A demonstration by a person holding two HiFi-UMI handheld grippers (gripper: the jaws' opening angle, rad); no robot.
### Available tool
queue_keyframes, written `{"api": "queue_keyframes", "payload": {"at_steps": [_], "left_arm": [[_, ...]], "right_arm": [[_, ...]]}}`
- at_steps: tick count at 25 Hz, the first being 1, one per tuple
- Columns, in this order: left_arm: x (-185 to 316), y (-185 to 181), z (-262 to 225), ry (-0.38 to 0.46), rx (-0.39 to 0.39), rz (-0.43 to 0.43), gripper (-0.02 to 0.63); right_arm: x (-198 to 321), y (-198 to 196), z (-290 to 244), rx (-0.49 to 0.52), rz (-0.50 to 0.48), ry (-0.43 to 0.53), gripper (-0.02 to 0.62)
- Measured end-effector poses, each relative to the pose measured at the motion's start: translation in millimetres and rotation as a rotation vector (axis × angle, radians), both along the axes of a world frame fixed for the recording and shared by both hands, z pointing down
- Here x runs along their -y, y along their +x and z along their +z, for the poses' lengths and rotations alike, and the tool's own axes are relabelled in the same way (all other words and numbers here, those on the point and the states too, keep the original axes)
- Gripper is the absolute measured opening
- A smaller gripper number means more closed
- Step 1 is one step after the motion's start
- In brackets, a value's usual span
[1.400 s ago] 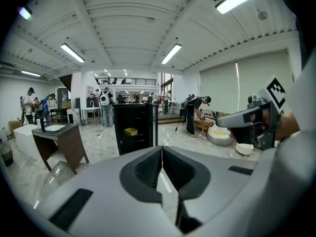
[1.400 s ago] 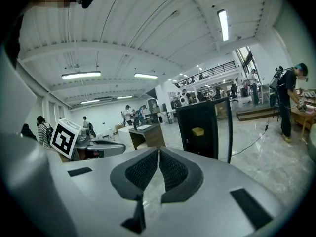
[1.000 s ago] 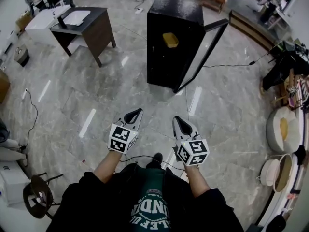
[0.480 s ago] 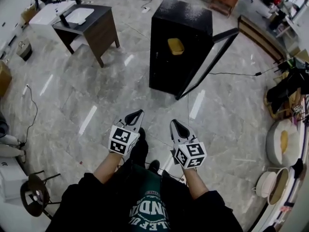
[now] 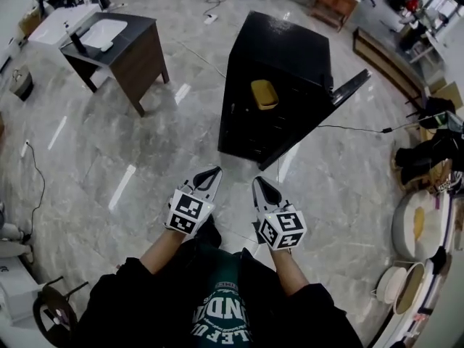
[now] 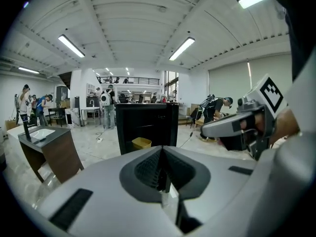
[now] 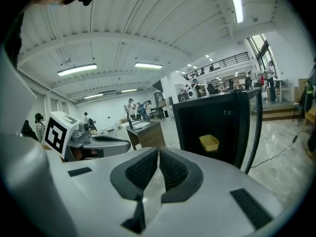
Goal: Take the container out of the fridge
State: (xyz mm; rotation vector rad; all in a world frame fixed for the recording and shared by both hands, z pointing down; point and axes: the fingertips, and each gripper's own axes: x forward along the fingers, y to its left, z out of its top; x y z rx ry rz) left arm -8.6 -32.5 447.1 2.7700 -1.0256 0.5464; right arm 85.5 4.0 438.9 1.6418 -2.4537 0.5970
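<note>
1. Grey ribbed lining on the jaws of the left gripper (image 6: pixel 162 158). The jaws are pressed together with nothing between them.
2. The right gripper (image 7: pixel 157 161) reads the same: jaws together, nothing held.
3. In the head view the two grippers sit side by side, a little apart, each tip aimed toward 12 o'clock. Each carries its black-and-white marker cube (image 5: pixel 188 212) at the rear. The person's bare forearms run back into black sleeves (image 5: pixel 130 296) at 6 o'clock.
4. Neither gripper touches anything; both are over the grey marbled floor (image 5: pixel 109 158).
5. The black fridge (image 5: pixel 286 56) stands on the floor at 12 o'clock from the grippers, well apart from them. Its door (image 5: pixel 351 89) is swung open toward 2 o'clock.
6. The yellow container (image 5: pixel 264 93) is inside the fridge on a shelf, upright with its open side up. Both gripper views show it through the doorway. It is well apart from both grippers.
7. A dark brown worktop (image 5: pixel 138 49) stands at 10 o'clock from the grippers, apart from the fridge. A white tray-like item (image 5: pixel 101 33) lies on it; I cannot tell what it is.
8. A thin black cable (image 5: pixel 355 129) runs across the floor at 2 o'clock, from beside the fridge toward the clutter at the right edge.
</note>
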Motion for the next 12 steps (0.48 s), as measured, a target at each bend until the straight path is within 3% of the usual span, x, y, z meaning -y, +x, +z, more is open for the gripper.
{"api": "queue_keyframes", "payload": {"at_steps": [6, 12], "left_arm": [[59.1, 2.8, 1.7, -0.013, -0.006, 0.049, 0.015], [89.7, 21.0, -2.0, -0.022, -0.030, 0.061, 0.015]], "right_arm": [[58.2, -9.7, -4.3, 0.006, 0.031, 0.005, 0.037], [91.1, 4.9, -1.1, -0.005, 0.040, 0.001, 0.037]]}}
